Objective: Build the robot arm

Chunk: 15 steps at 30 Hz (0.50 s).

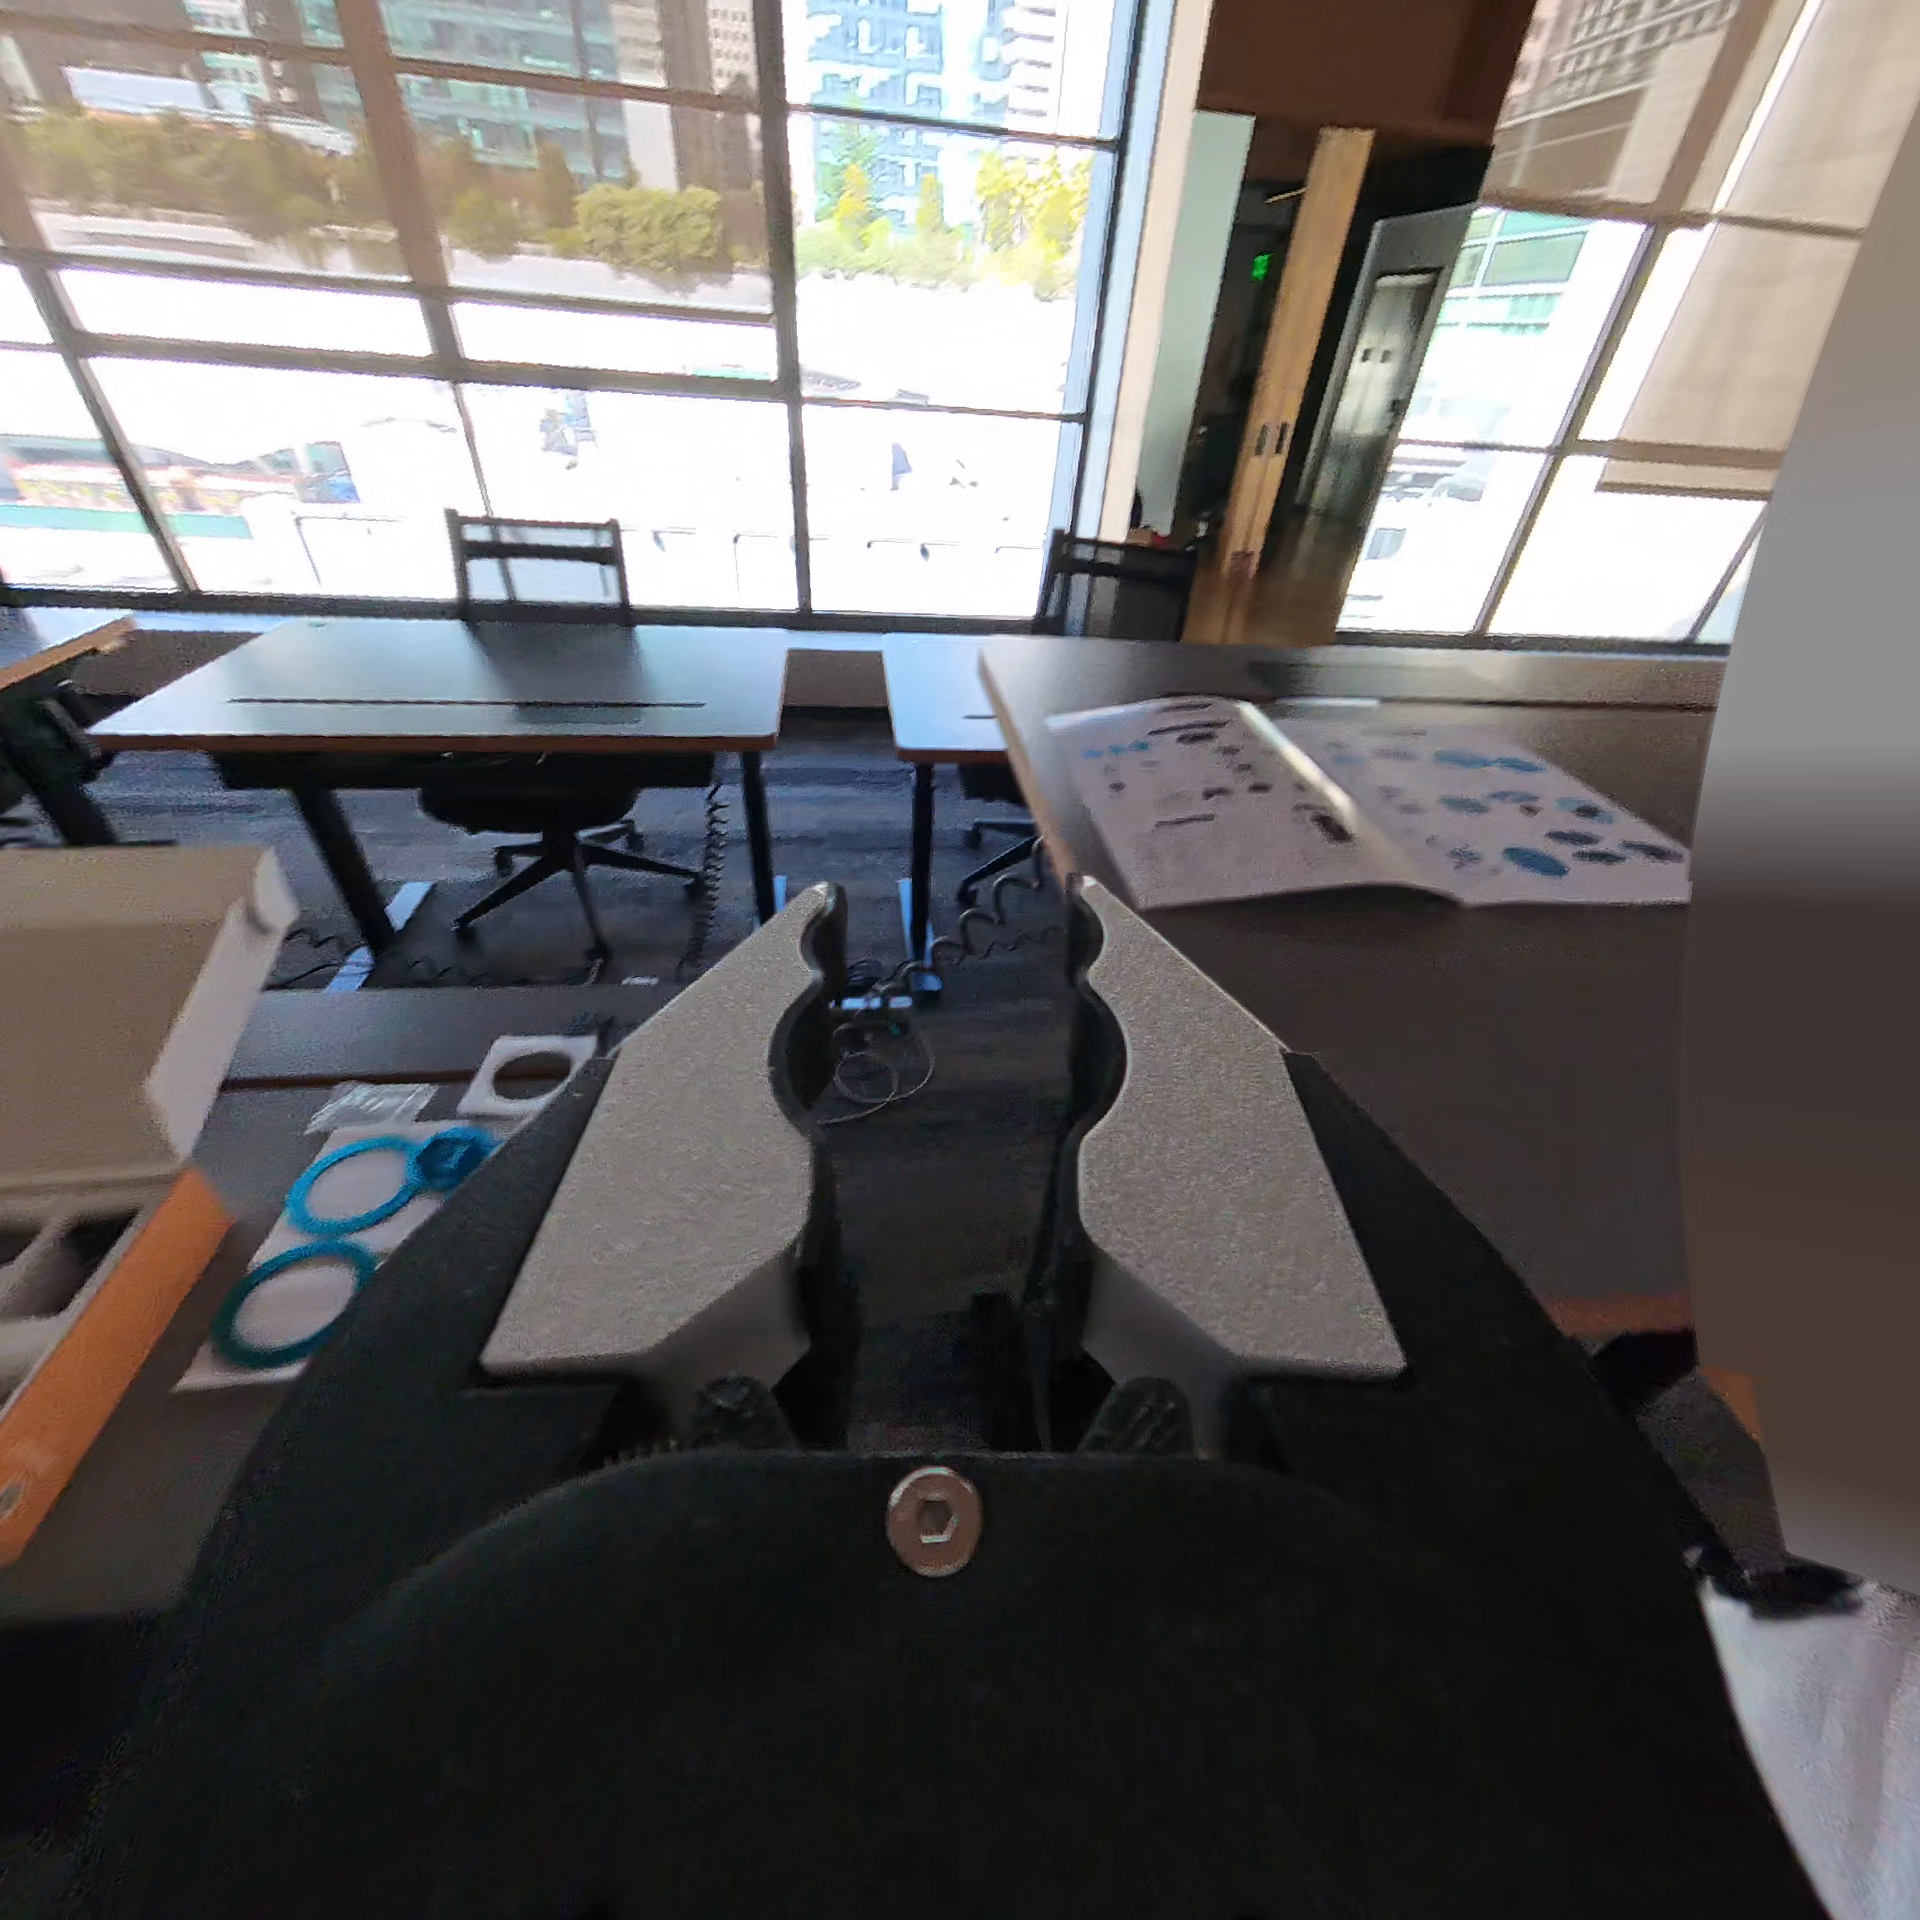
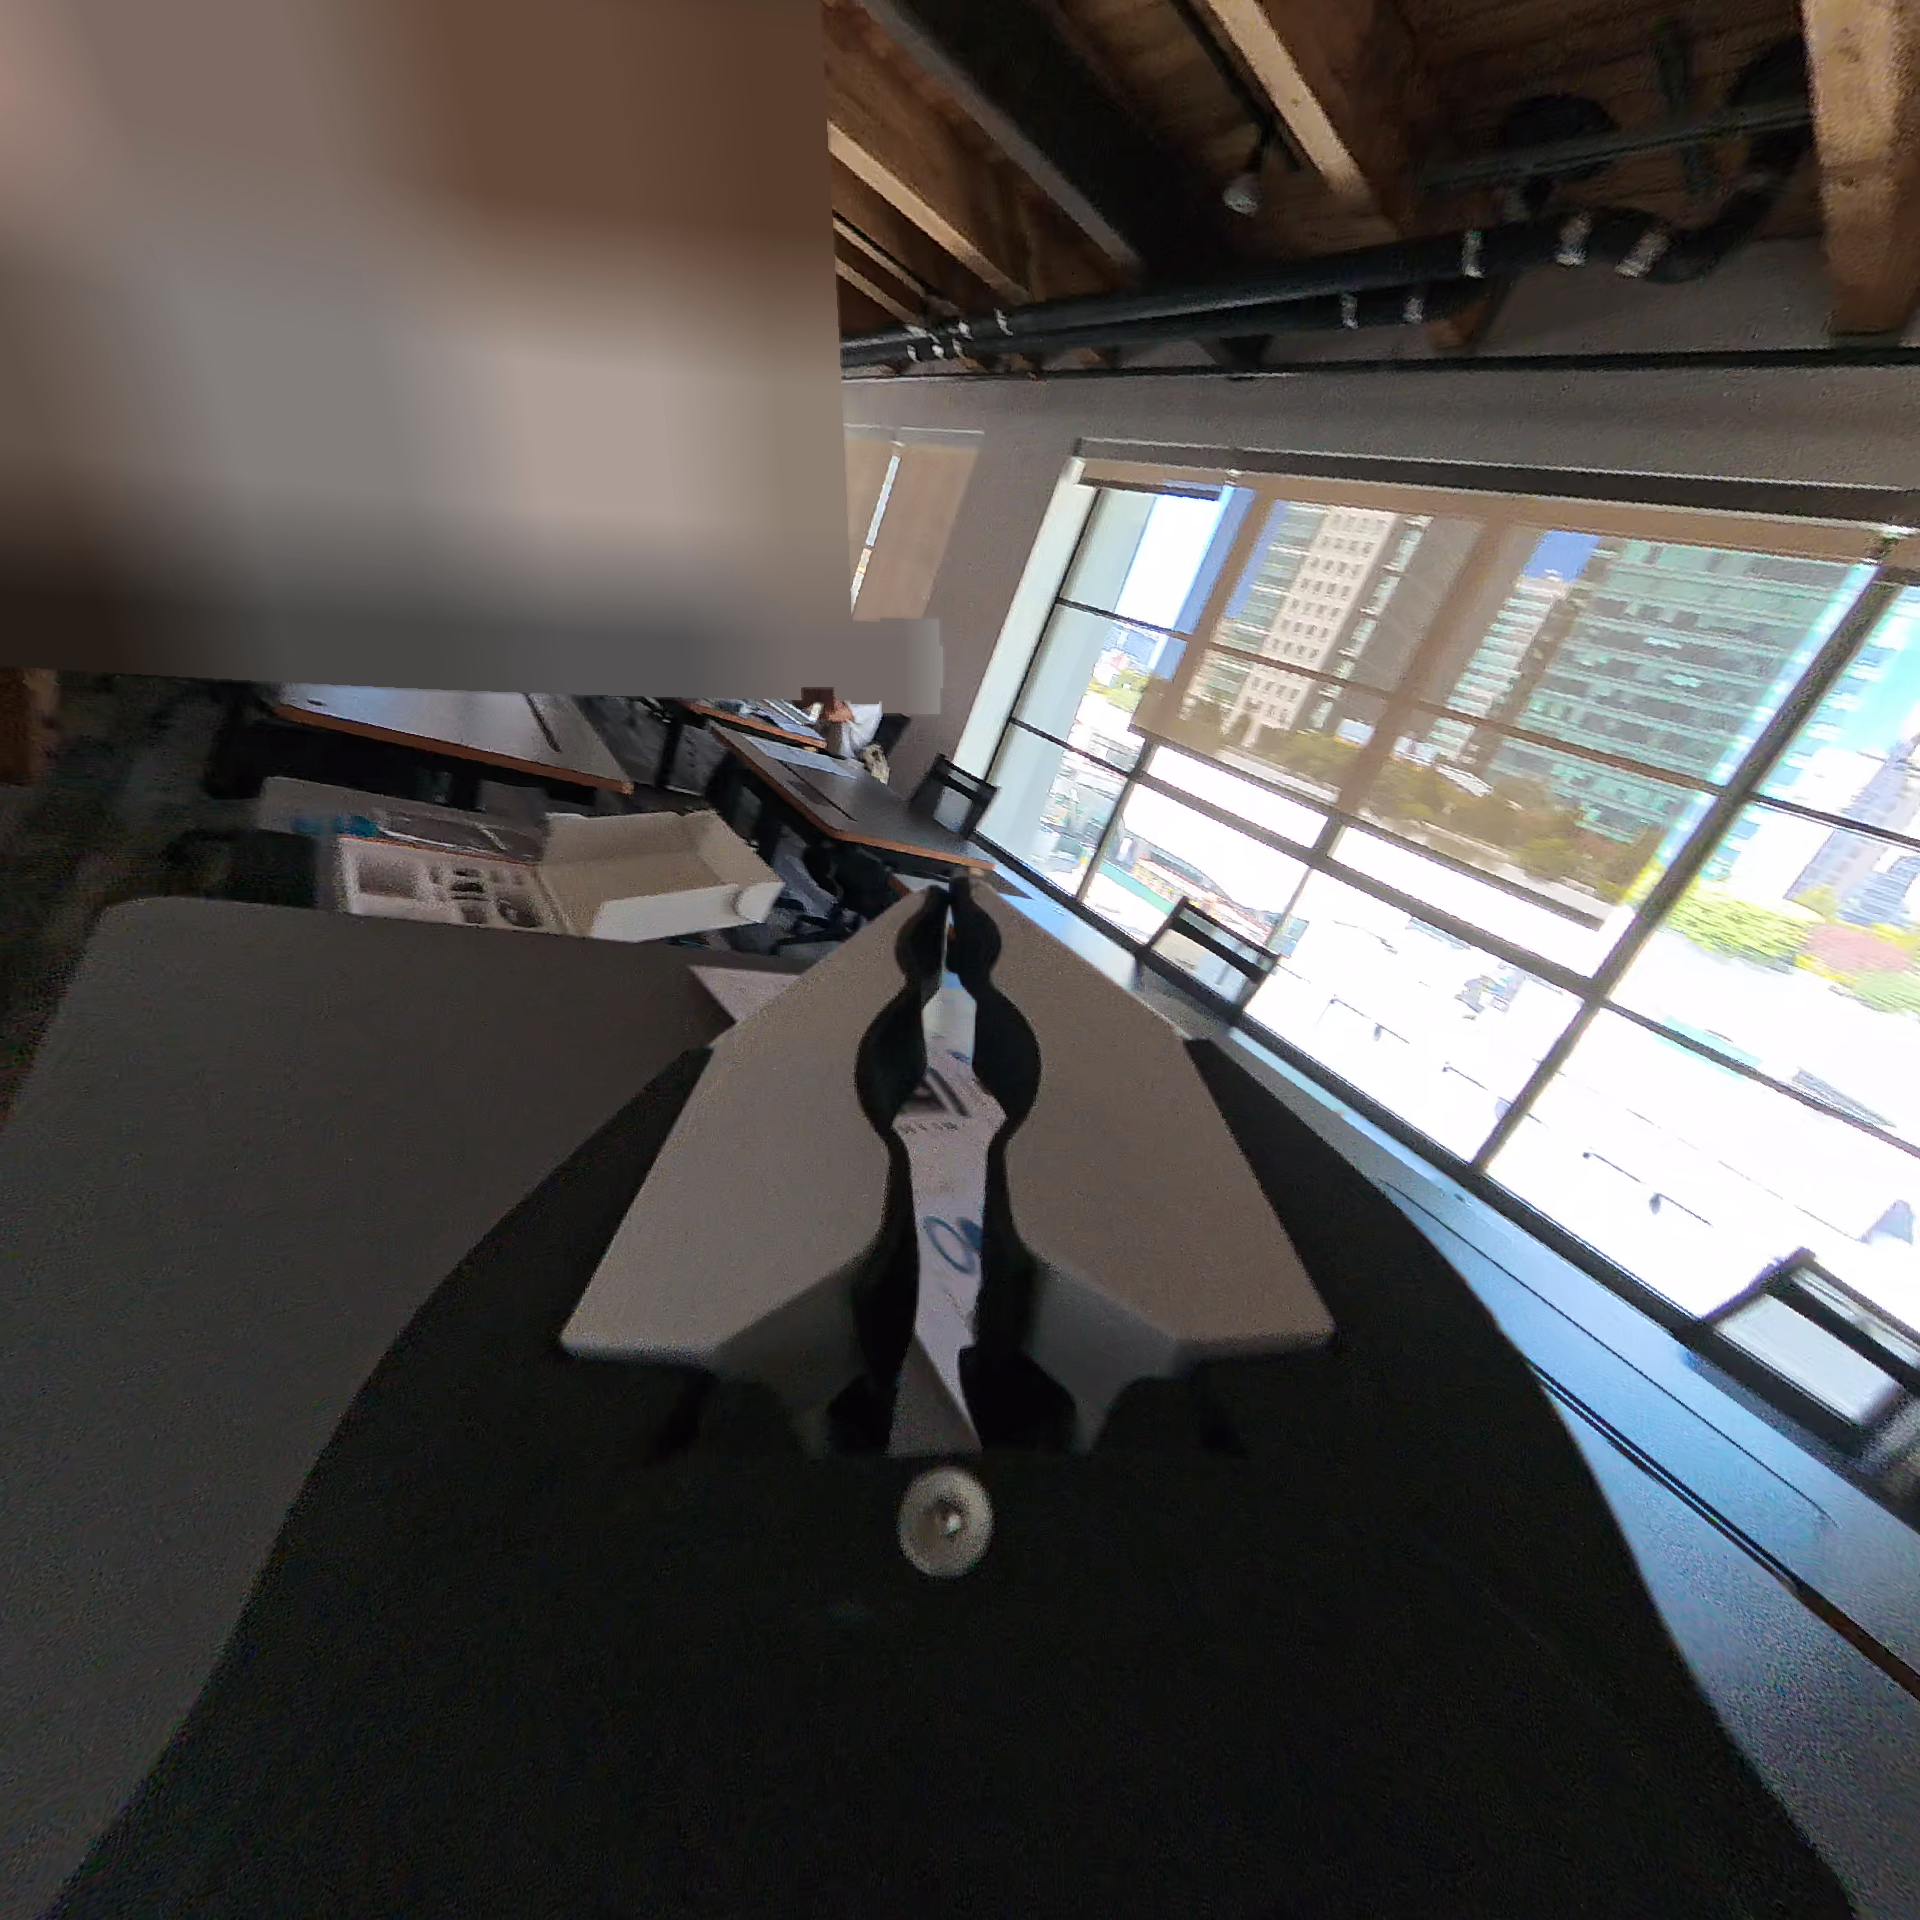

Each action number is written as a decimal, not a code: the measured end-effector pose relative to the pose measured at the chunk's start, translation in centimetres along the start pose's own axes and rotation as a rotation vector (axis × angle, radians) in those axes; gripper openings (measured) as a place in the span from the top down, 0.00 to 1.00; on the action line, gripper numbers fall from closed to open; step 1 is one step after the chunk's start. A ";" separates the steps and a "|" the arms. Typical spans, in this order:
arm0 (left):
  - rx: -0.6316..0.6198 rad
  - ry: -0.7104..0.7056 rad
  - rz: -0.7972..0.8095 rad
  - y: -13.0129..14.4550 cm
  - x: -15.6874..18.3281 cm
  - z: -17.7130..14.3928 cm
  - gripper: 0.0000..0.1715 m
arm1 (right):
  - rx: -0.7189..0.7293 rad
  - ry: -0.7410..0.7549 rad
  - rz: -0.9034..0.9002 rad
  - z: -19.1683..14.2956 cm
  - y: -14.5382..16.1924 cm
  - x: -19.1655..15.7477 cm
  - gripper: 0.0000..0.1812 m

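1. My left gripper (image 1: 951, 904) hangs in the air above the floor, in the gap between two tables, with its fingers apart.
2. At its right stands a table (image 1: 1455, 1091); an open booklet (image 1: 1351, 800) lies on it, toward the far edge.
3. At its left, lower, three rings (image 1: 343, 1226) lie on a sheet, and an open box (image 1: 114, 1039) stands further left.
4. Behind are desks (image 1: 457, 686) with chairs, then the windows (image 1: 623, 312).
5. My right gripper (image 2: 948, 904) is rolled sideways; a paper sheet (image 2: 951, 1195) sits between its fingers.
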State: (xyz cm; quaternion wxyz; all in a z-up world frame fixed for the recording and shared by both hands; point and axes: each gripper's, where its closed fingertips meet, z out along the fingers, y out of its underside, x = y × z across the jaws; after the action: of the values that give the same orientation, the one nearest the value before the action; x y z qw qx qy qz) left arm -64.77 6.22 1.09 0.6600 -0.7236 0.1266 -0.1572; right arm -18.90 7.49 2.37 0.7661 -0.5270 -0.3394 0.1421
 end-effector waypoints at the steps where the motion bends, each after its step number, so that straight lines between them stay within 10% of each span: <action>1: -0.014 -0.036 0.013 1.6 -2.1 -2.4 0.77 | 0.011 -0.047 0.001 2.3 -0.2 -2.9 1.00; 15: -0.037 0.007 -0.145 10.7 -21.0 -14.8 0.79 | -0.063 -0.368 0.072 30.6 1.5 -30.1 0.97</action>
State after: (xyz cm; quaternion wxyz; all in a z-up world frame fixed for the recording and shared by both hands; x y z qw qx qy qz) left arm -89.67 -0.17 -9.67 0.6330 -0.7424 0.0792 -0.2047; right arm -61.16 12.55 -3.60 0.6685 -0.5278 -0.4590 0.2527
